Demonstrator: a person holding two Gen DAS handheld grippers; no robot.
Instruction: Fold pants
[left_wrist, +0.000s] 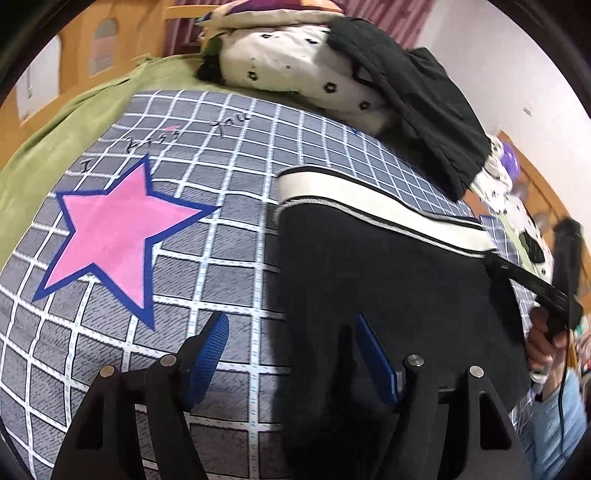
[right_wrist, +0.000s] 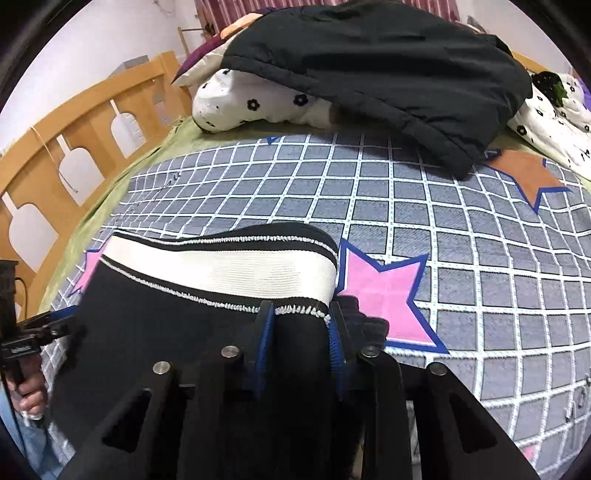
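Observation:
The black pants (left_wrist: 388, 288) with a white waistband (left_wrist: 369, 199) lie flat on the grey checked bedspread (left_wrist: 229, 229). My left gripper (left_wrist: 291, 354) is open, its blue pads straddling the pants' left edge just above the cloth. In the right wrist view the pants (right_wrist: 166, 332) show with the waistband (right_wrist: 236, 266) ahead. My right gripper (right_wrist: 301, 325) has its jaws close together around the pants' right edge near the waistband. The right gripper also shows at the right edge of the left wrist view (left_wrist: 524, 280).
A black jacket (right_wrist: 388, 70) lies on flower-print pillows (right_wrist: 255, 99) at the head of the bed. A wooden bed rail (right_wrist: 74, 140) runs along the left. Pink stars (left_wrist: 110, 232) mark the bedspread. A green sheet (left_wrist: 55, 147) lies beneath.

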